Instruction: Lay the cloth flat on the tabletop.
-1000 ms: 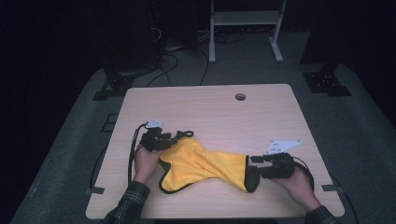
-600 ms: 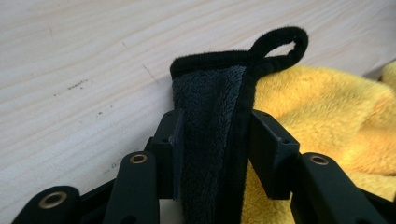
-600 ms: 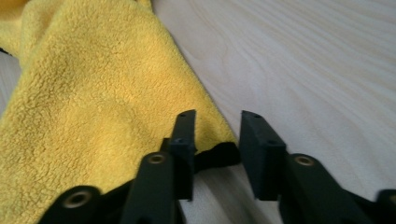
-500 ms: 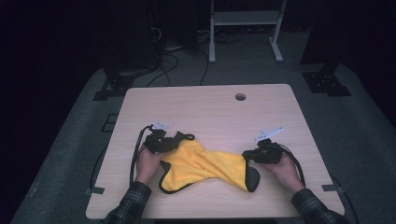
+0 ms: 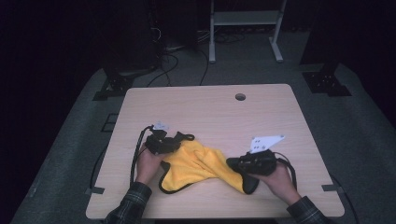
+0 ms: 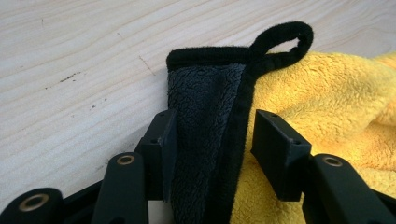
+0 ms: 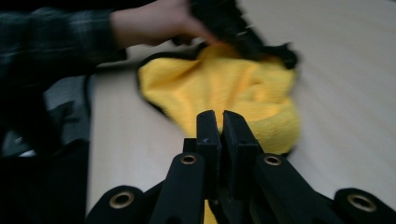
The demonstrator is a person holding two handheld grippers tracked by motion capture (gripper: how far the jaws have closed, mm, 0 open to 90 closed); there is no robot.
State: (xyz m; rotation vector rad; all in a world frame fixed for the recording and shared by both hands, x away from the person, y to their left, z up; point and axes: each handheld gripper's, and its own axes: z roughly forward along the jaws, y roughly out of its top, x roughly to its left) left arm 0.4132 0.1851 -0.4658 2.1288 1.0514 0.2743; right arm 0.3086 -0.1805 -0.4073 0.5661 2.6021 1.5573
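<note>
Jaws on my right gripper [image 7: 221, 122] are pressed nearly together, and from the right gripper view I judge a thin fold of the yellow cloth [image 5: 203, 163] is pinched between the pads at its near corner; they have just been closing on it. Over on my left gripper [image 6: 215, 135] the jaws stand partly apart and have just been opening a little: the dark grey underside of the turned-over corner lies between them, brushing the one pad, while the other pad stands clear of the black hem. So no firm grip there, as I read it.

Cloth sits crumpled in the front half of the table [image 5: 205, 107], between my two hands, its hanging loop [image 6: 280, 42] lying flat on the wood just past the left jaws. Holding opposite corners makes sense to me: with one corner in each gripper I can pull the cloth taut and spread or fold it.

Room looks good. Whole far half of the table is bare wood, apart from a small cable hole [image 5: 240, 97] near the back edge. Front edge is close behind my wrists, so any stretching should go sideways or away from me.
</note>
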